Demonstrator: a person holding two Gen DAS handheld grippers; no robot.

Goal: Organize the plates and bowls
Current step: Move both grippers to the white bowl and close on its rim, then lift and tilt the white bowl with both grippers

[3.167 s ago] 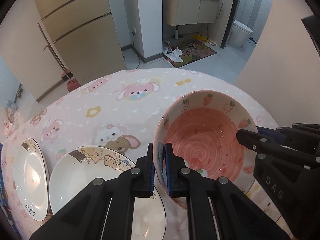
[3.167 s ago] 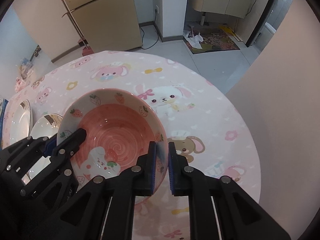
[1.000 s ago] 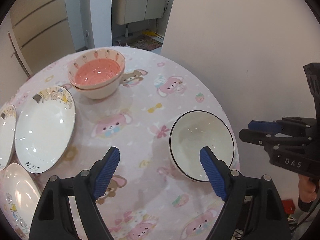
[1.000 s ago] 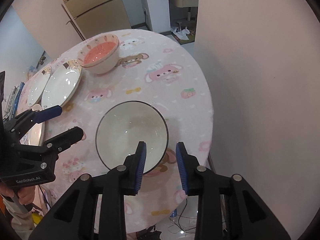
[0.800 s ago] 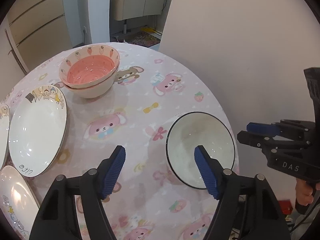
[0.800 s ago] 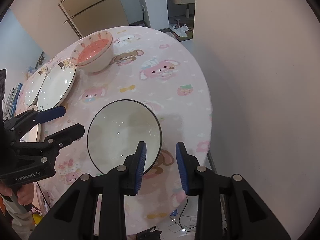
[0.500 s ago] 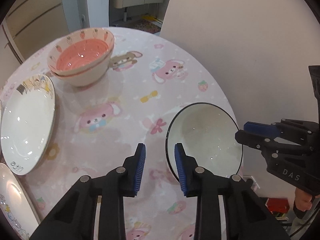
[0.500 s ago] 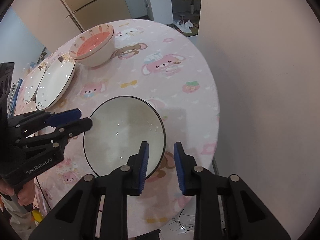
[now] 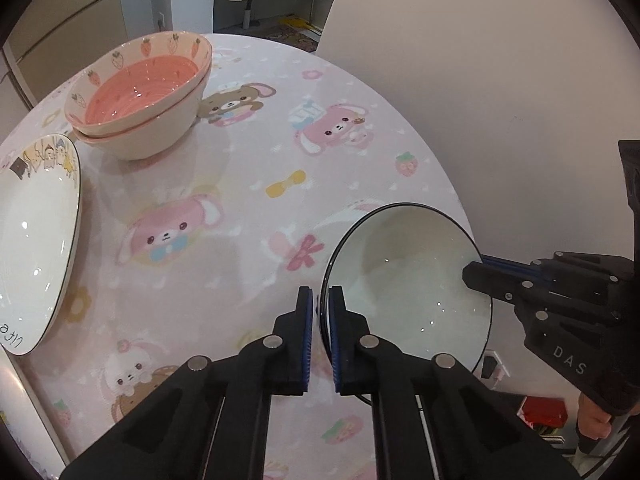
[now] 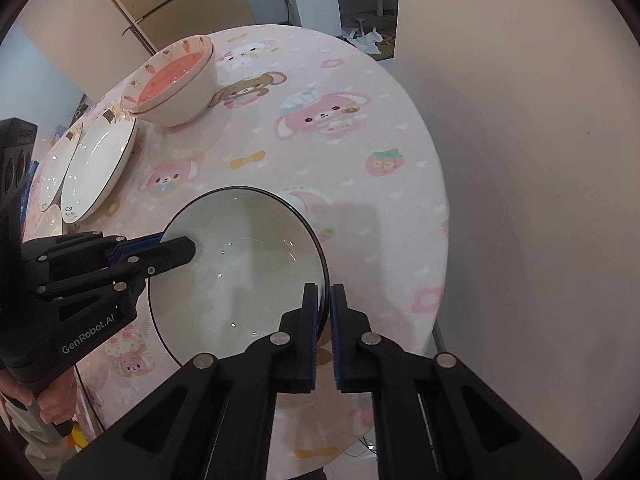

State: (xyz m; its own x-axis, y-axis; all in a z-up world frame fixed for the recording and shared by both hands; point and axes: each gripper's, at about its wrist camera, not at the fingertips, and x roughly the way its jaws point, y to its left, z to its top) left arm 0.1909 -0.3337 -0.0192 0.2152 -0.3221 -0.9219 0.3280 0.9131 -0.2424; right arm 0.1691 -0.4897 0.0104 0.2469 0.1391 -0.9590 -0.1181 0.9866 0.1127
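Observation:
A white bowl with a black rim [image 9: 412, 284] [image 10: 240, 268] sits near the table's right edge. My left gripper [image 9: 319, 304] is shut on its left rim. My right gripper [image 10: 325, 302] is shut on its opposite rim; it also shows in the left wrist view [image 9: 476, 266]. The left gripper also shows in the right wrist view [image 10: 176, 246]. Two stacked pink strawberry bowls [image 9: 140, 96] [image 10: 176, 84] stand at the far side. White cartoon plates [image 9: 32, 240] [image 10: 98, 164] lie at the left.
The round table has a pink cartoon tablecloth [image 9: 240, 184]. A beige wall [image 9: 500, 80] stands close along the table's right edge. A fridge [image 10: 180, 0] and a bathroom doorway lie beyond the table.
Both grippers have closed from open onto opposite rims of the black-rimmed bowl. Earlier they released the pink bowl onto the other pink bowl at the far side.

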